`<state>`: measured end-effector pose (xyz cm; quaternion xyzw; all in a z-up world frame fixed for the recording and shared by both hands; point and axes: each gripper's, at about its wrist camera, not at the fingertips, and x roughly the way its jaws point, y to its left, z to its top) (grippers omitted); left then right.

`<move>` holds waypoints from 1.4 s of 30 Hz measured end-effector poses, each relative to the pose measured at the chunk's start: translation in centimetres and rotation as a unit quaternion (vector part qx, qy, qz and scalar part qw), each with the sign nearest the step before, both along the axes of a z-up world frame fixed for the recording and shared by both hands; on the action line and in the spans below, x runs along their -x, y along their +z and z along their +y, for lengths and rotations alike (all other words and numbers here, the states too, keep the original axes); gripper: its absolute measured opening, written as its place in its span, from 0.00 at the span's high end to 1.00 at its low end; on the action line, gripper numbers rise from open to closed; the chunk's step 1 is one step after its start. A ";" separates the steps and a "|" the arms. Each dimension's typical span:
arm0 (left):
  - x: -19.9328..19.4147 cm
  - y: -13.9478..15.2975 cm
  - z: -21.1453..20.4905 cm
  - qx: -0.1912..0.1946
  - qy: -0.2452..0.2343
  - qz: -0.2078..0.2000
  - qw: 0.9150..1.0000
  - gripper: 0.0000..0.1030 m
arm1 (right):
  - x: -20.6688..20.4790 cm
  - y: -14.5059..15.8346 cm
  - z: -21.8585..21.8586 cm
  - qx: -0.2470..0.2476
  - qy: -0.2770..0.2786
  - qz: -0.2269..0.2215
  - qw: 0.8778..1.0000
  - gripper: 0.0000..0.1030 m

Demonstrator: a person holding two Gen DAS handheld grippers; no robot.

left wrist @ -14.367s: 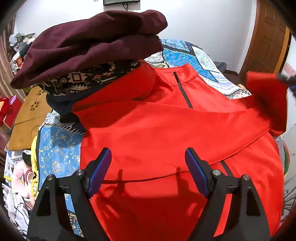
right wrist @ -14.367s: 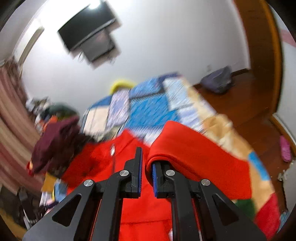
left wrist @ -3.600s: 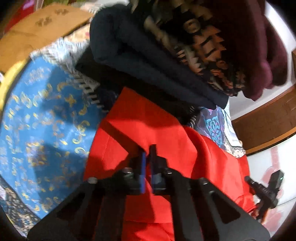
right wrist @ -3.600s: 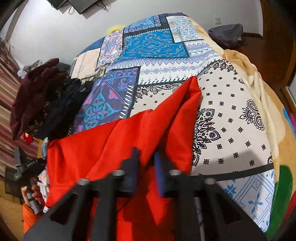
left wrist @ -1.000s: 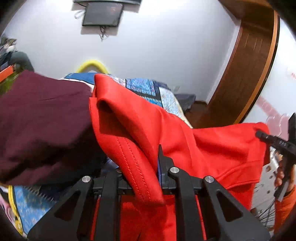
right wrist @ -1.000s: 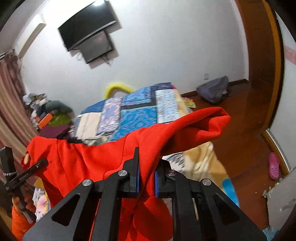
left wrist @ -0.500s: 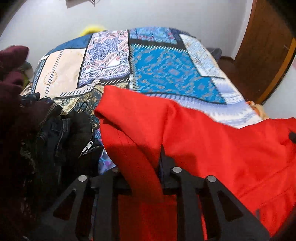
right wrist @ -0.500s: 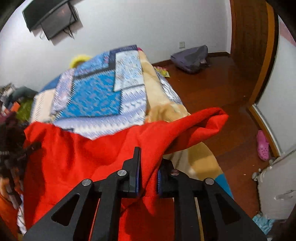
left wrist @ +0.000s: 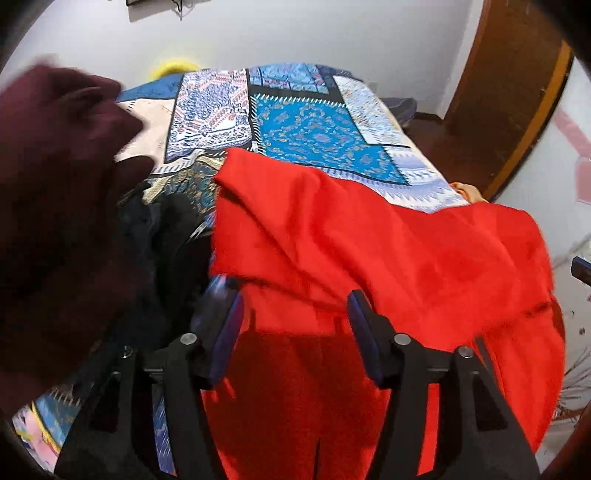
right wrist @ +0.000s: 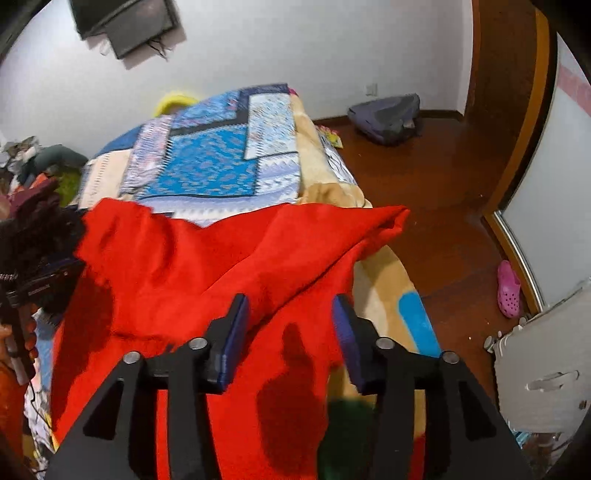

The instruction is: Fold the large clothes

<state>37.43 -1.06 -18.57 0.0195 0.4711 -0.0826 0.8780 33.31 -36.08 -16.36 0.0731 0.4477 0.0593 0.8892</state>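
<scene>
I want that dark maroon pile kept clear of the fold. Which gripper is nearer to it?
Left. The left gripper has the maroon pile right beside it; the right gripper sits across the red garment, by the bed's far edge.

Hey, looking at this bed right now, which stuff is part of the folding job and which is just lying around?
Part of the job:
- bright red fleece garment, spread on the patchwork bedspread
- left tongs and right tongs, both open

Just lying about:
- dark maroon cloth
- grey bag on the floor
- pink clog
- wall television
</scene>
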 end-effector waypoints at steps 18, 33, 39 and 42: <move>11.8 -6.6 9.8 0.031 0.056 0.095 0.993 0.39 | 11.1 -5.8 0.1 -0.073 -0.046 0.050 0.995 0.52; 13.4 -8.9 12.2 0.114 0.087 0.112 0.983 0.46 | 12.0 -6.9 3.0 -0.033 -0.025 0.019 0.999 0.85; 14.2 -5.4 9.2 0.091 0.020 0.069 0.993 0.94 | 11.9 -5.2 3.4 -0.040 -0.014 -0.003 0.999 0.89; 14.3 -2.4 6.9 0.103 -0.023 0.042 0.994 0.95 | 11.5 -4.5 3.4 -0.057 -0.010 -0.011 0.998 0.89</move>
